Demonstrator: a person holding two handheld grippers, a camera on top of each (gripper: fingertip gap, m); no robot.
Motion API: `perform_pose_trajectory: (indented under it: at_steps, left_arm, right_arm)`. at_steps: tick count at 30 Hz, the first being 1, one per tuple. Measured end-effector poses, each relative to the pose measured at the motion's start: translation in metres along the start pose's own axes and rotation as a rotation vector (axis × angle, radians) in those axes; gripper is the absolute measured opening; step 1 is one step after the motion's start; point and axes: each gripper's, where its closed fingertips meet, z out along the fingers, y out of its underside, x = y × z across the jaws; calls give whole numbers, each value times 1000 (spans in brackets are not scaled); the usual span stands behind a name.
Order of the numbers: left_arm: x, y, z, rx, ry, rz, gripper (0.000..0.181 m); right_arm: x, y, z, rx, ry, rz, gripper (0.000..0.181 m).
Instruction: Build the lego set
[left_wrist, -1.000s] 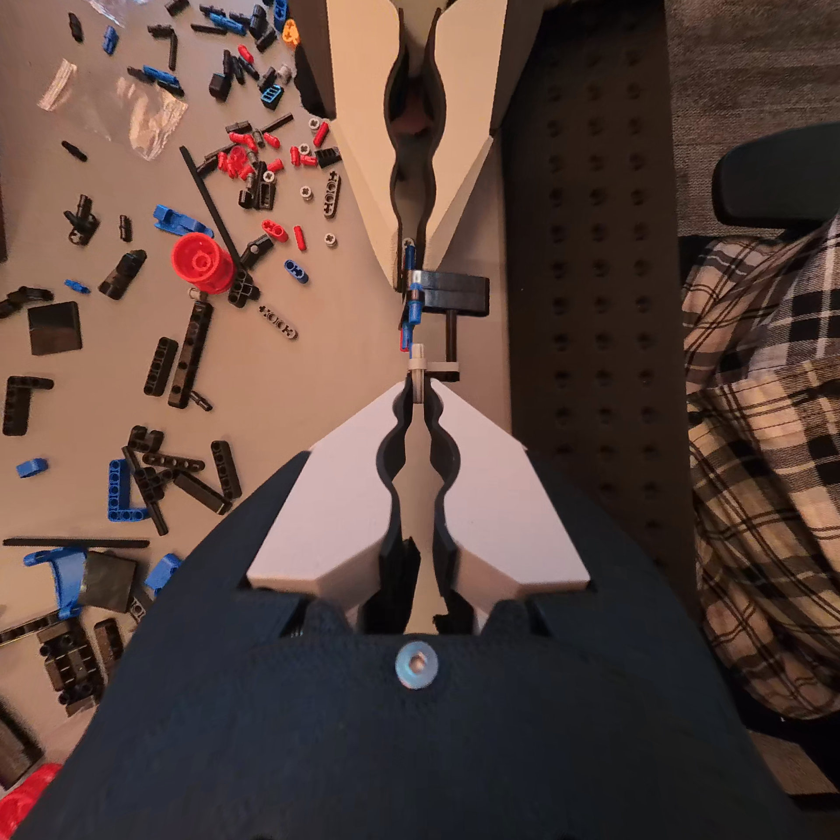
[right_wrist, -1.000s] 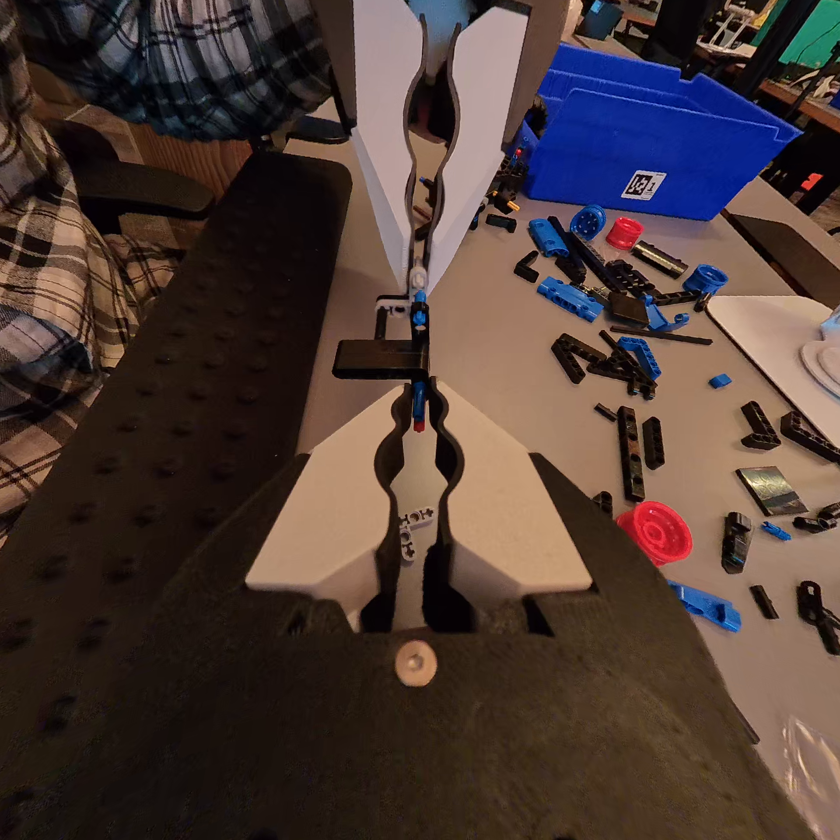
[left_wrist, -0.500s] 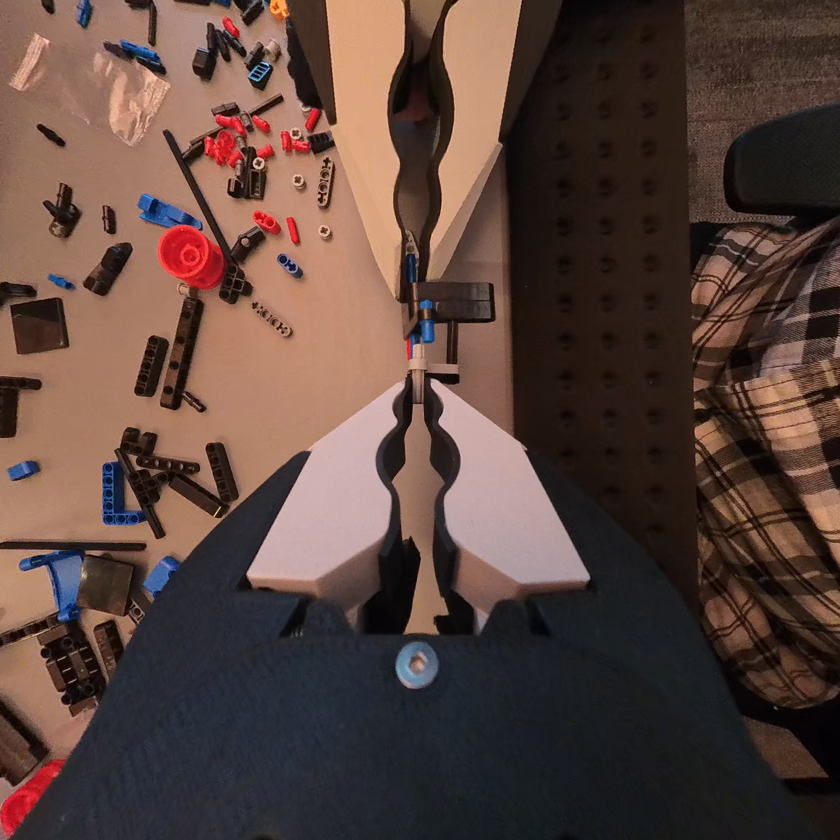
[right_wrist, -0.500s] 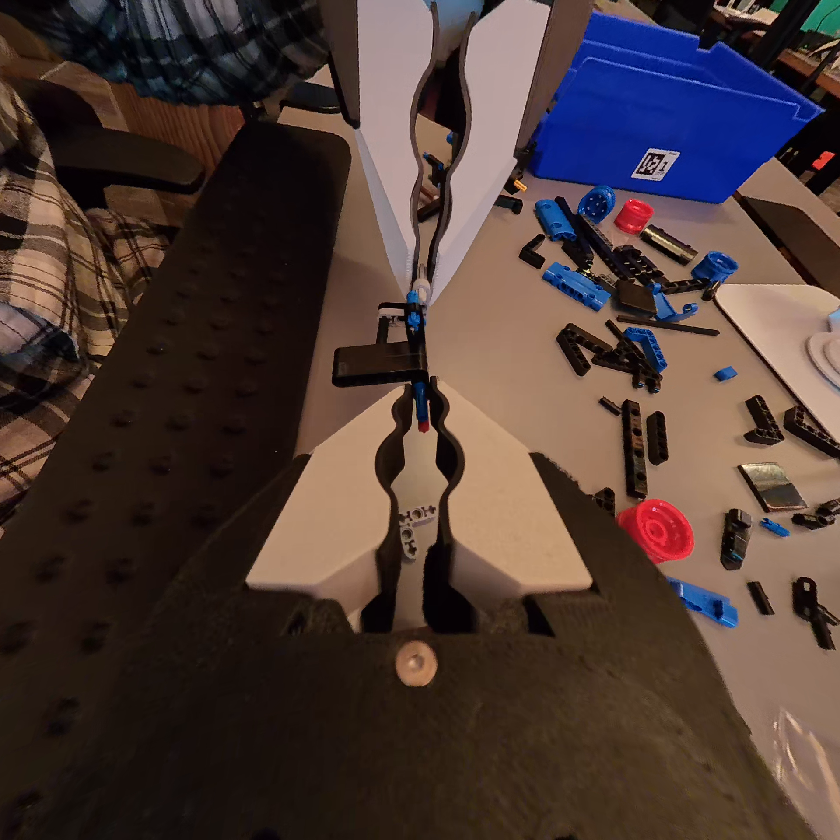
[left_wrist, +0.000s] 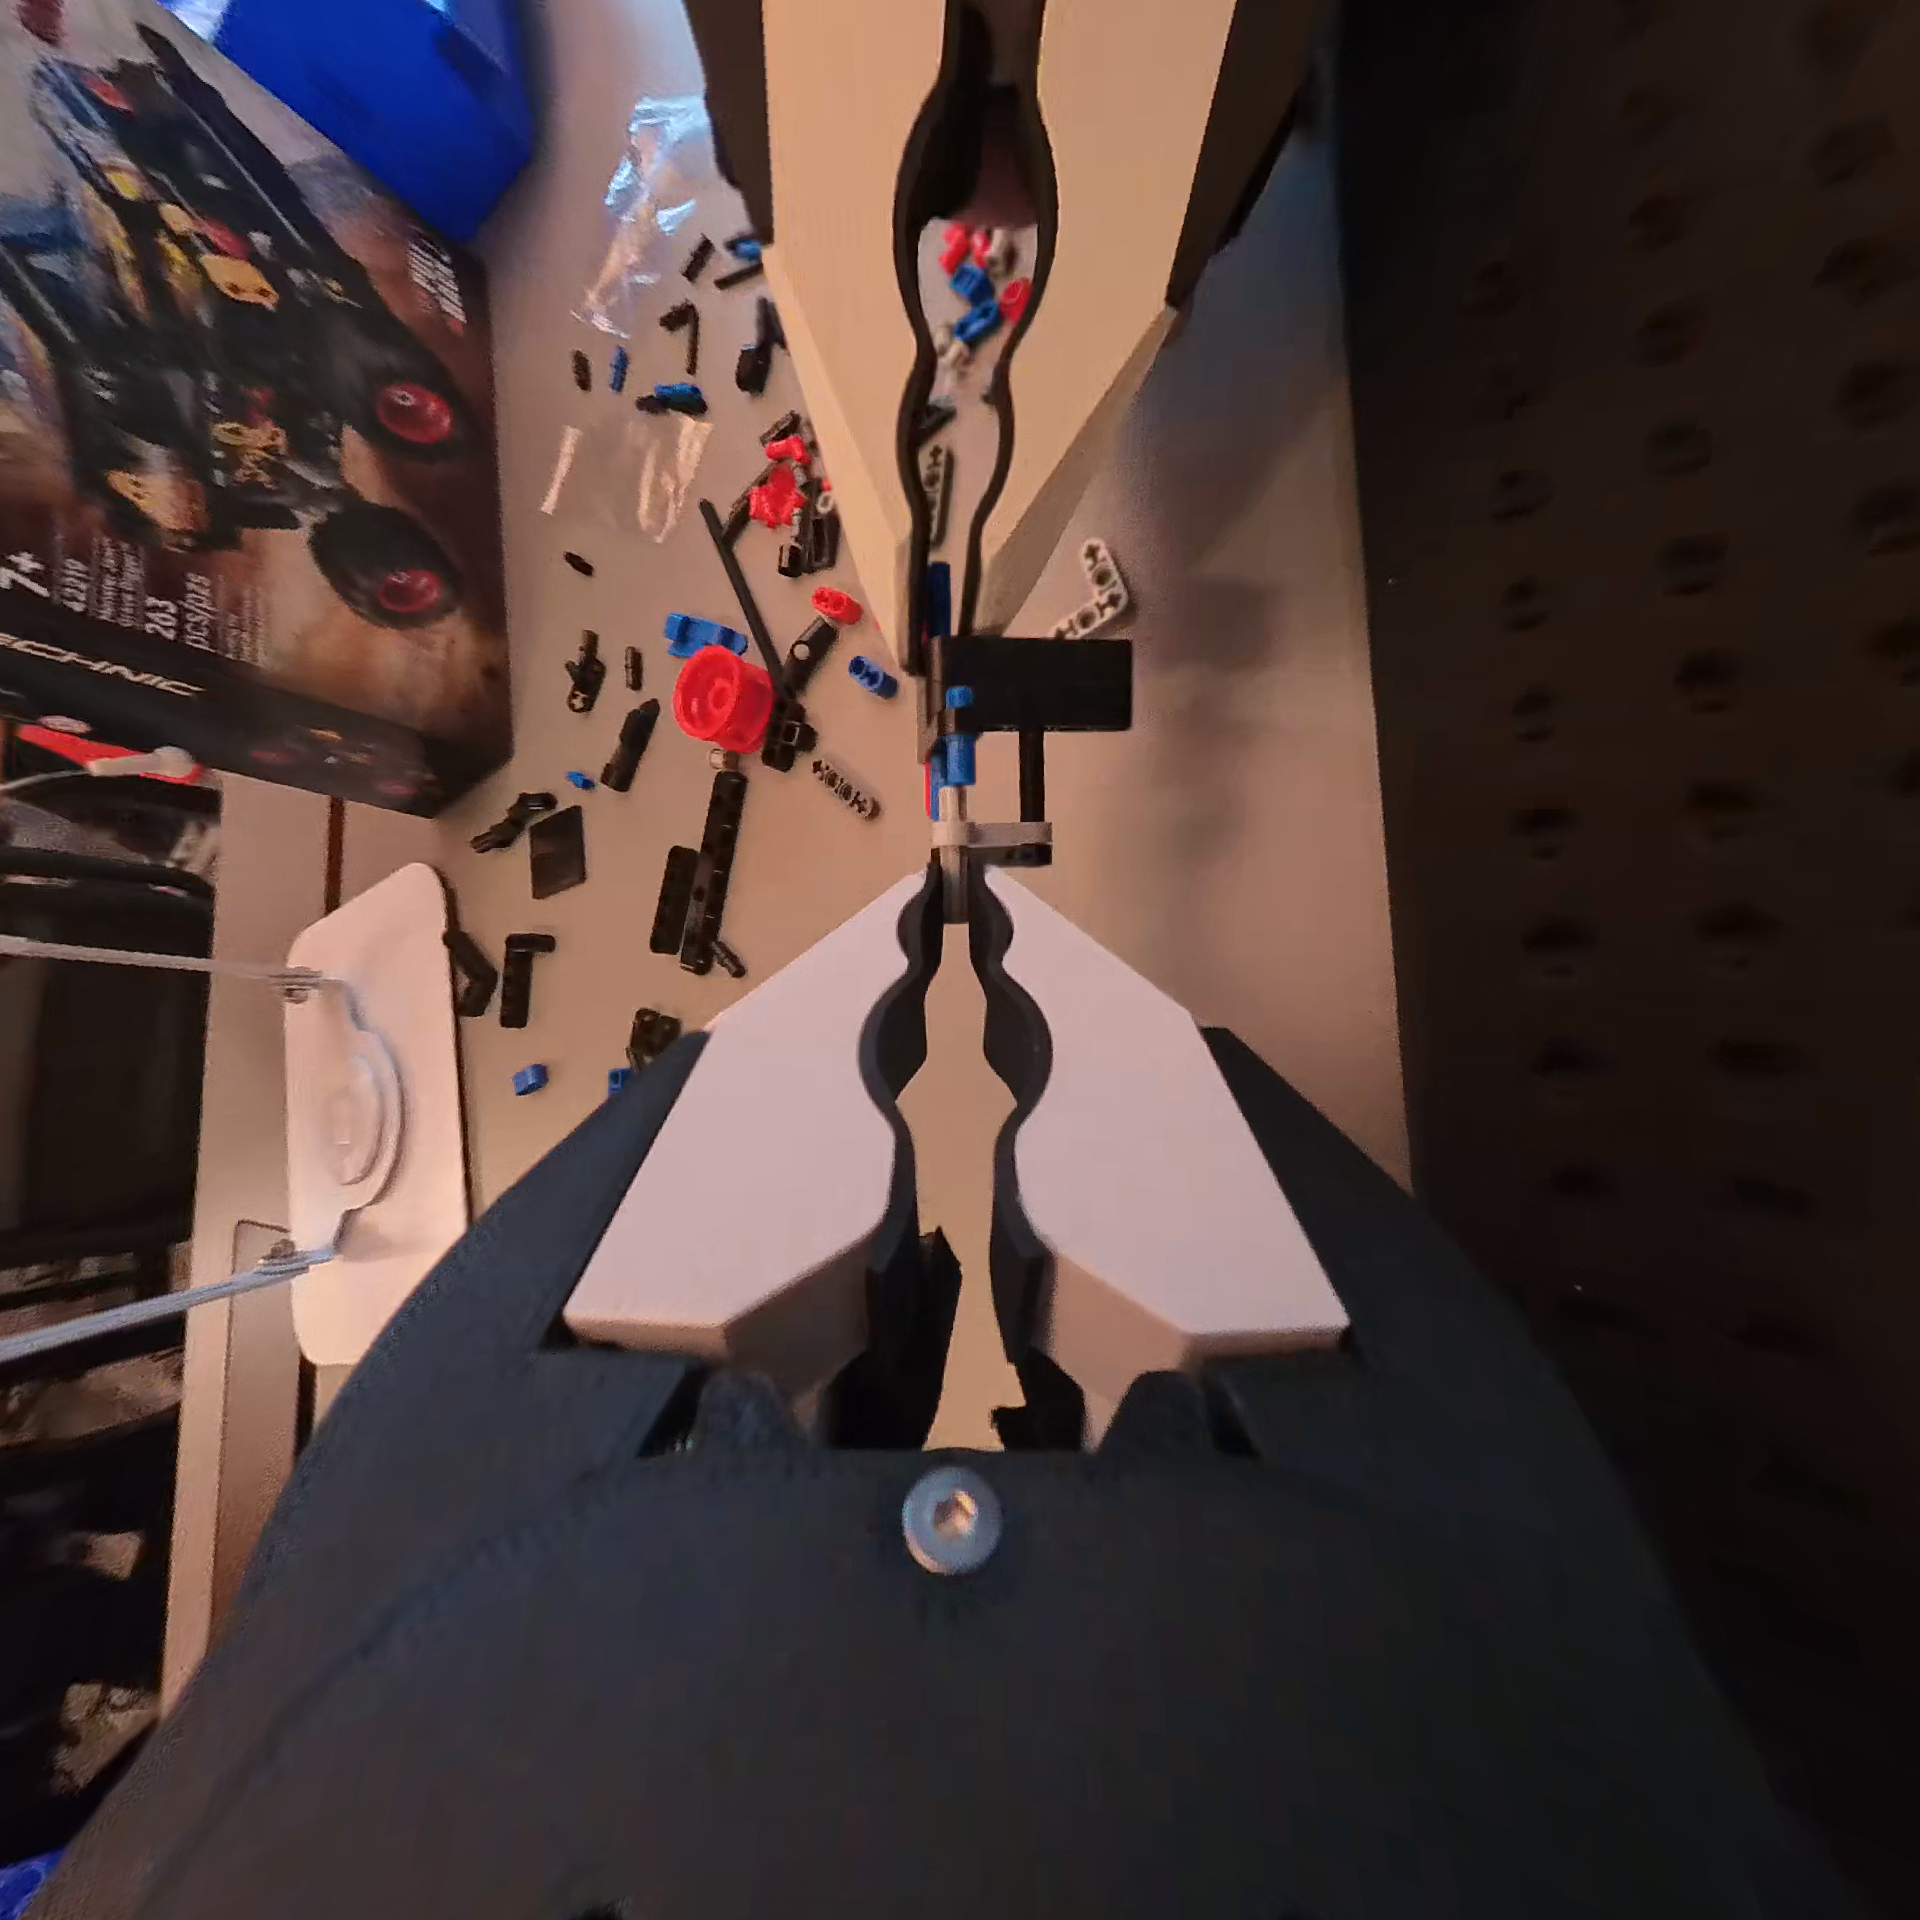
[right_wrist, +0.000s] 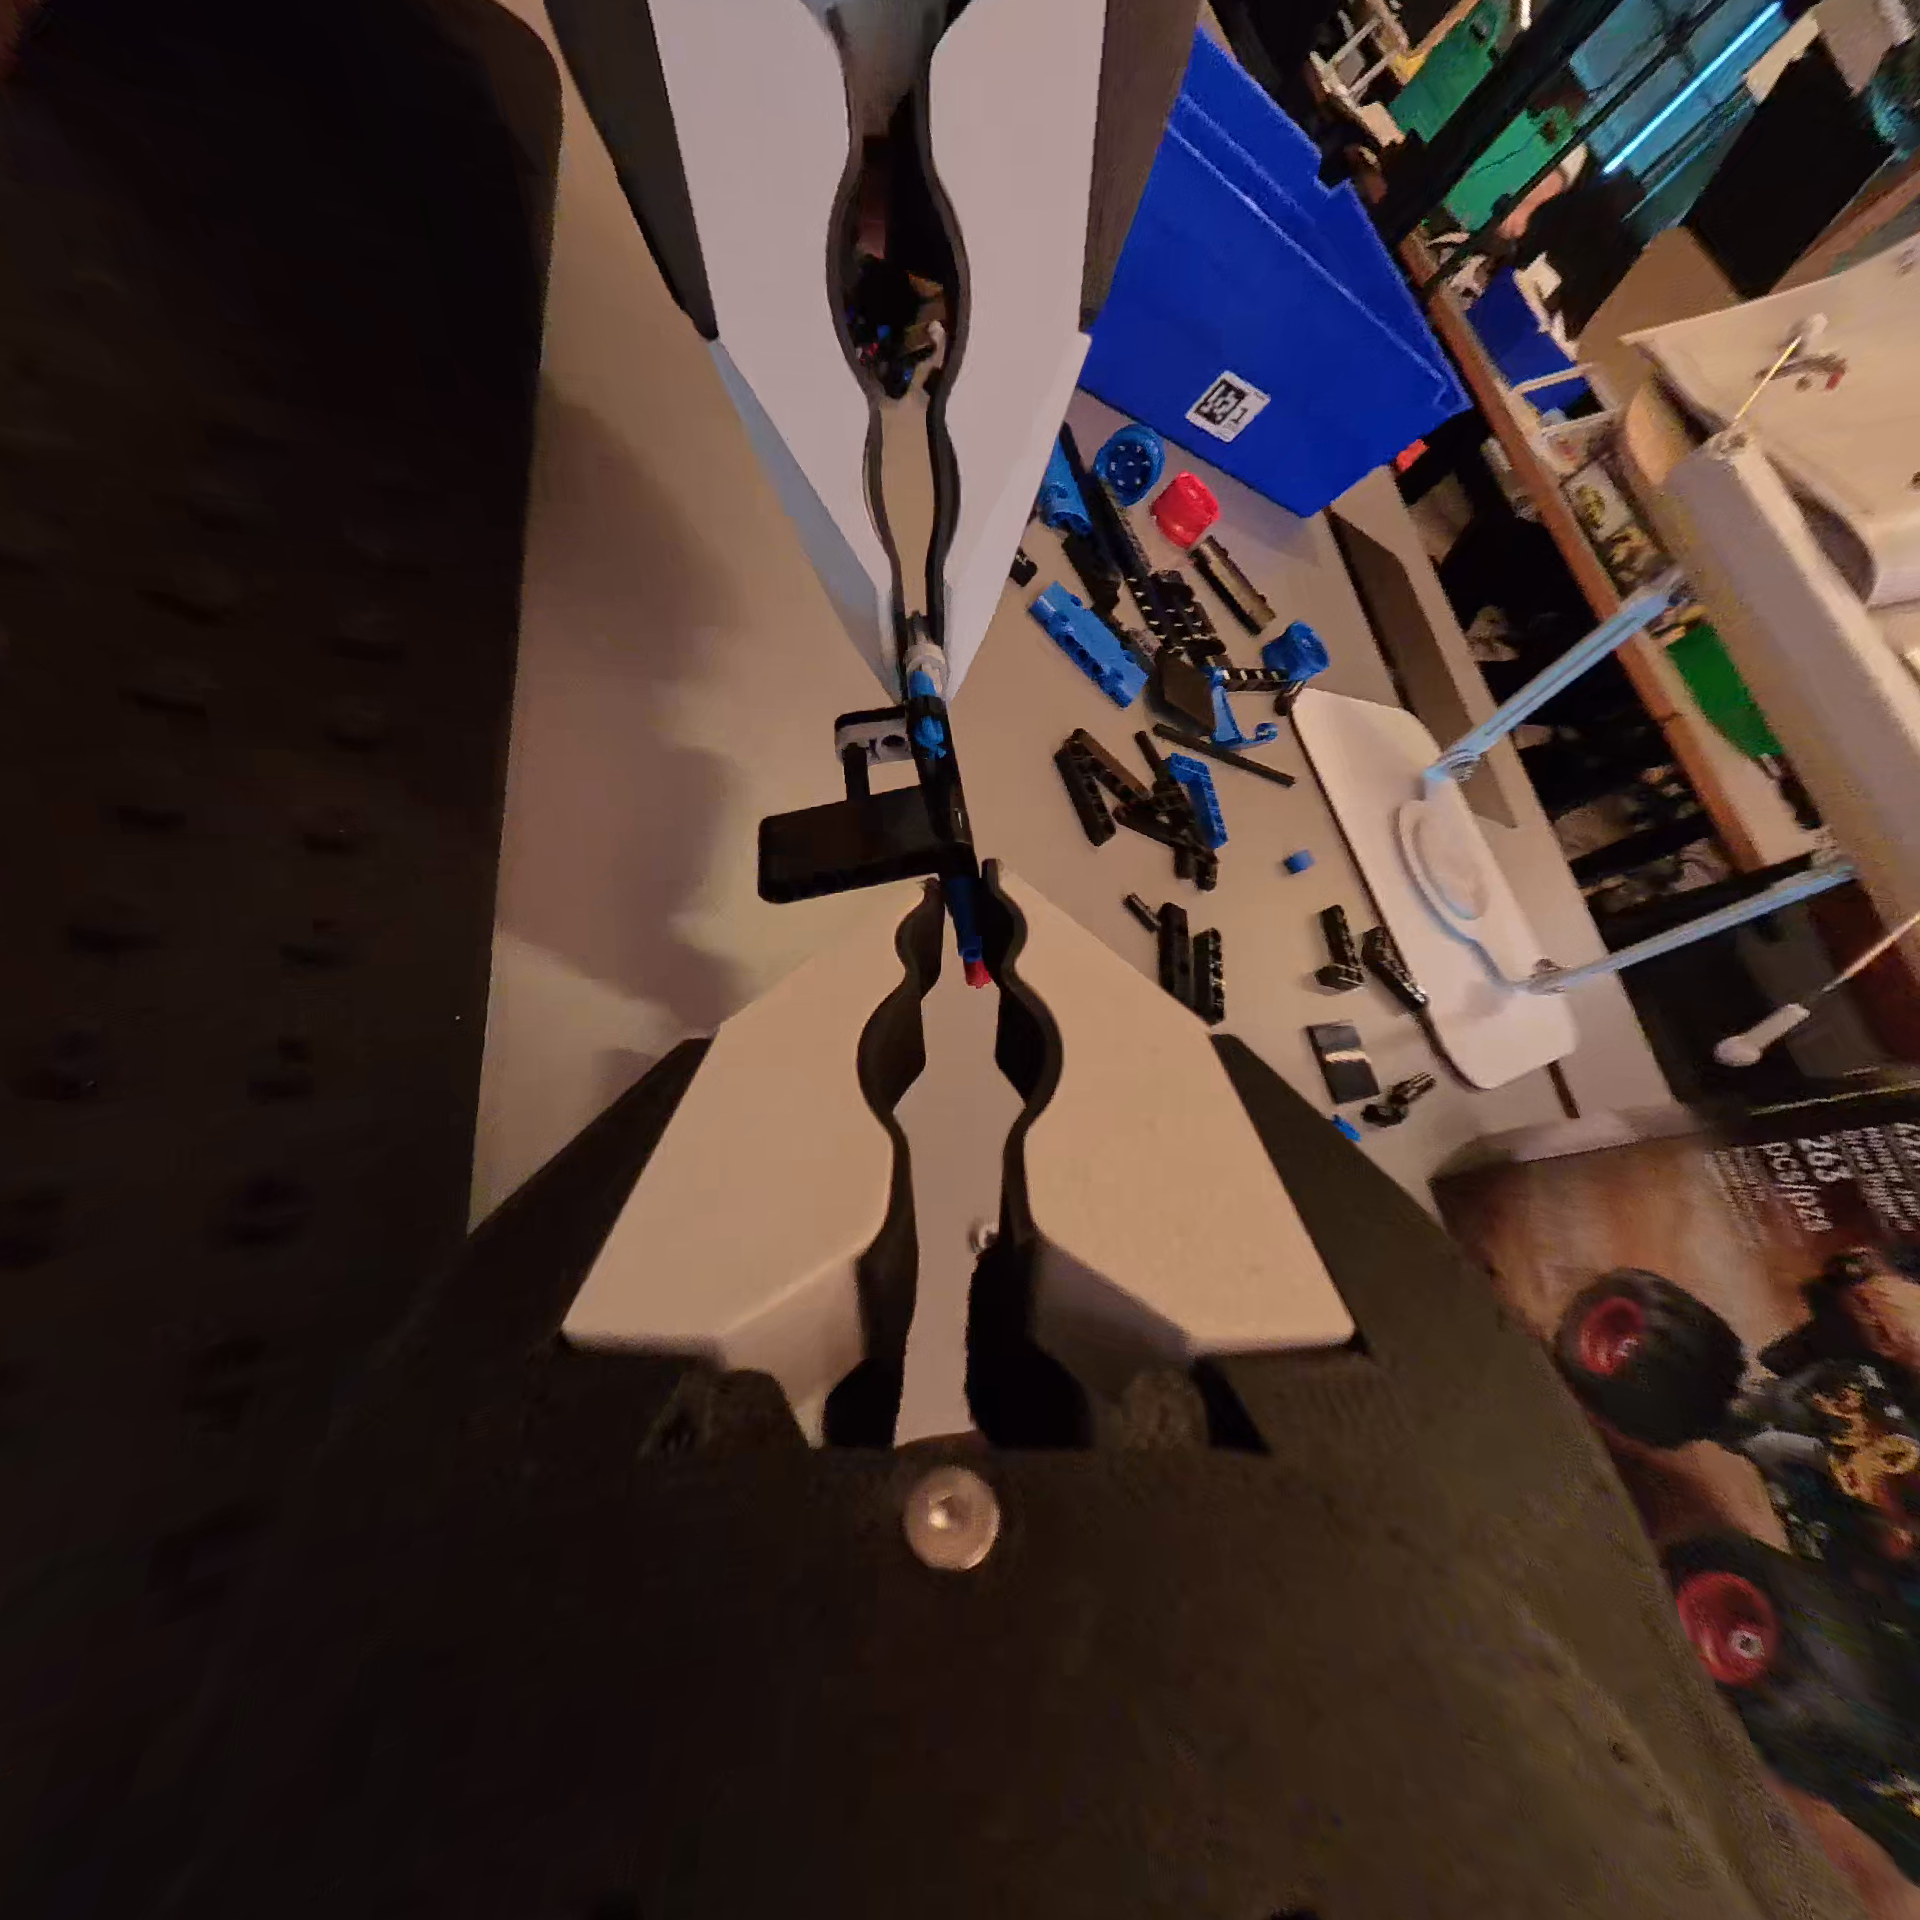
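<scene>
The small assembly (left_wrist: 982, 748) hangs above the table (left_wrist: 1226, 935), between my two grippers, tip to tip. Left of it the loose parts (left_wrist: 717, 810) lie scattered; beyond them the set's box (left_wrist: 239, 436).

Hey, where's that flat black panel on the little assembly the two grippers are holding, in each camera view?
Left wrist view: the black panel sits just above centre, sticking out right of the blue axle line, past the left gripper.
Right wrist view: it sits left of centre, sticking out left, just beyond the right gripper.
Shared landmark: the blue bin, top right here, top left in the left view.
</scene>
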Motion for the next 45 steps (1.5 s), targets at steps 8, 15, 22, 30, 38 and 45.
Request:
perform_pose_trajectory:
  at_steps: [8,15,22,30,38,45]
  left_arm:
    - [-14,-6,-6,93,-212,26,2]
    - [-24,-13,-14,140,-362,101,2]
    - [-24,-10,-10,133,-413,161,0]
    - [-24,-2,-4,140,-374,128,2]
    - [-28,-8,-8,144,-440,203,1]
    - [-26,-10,-5,150,-419,210,0]
  right_arm:
    - [13,-9,-5,-2,144,-75,4]
    - [22,-16,-8,-11,254,-168,4]
    - [24,-14,-7,-30,261,-146,4]
    - [20,-4,1,-83,208,-77,5]
    - [16,-2,-1,19,32,223,4]
    - [10,3,3,34,-111,426,5]
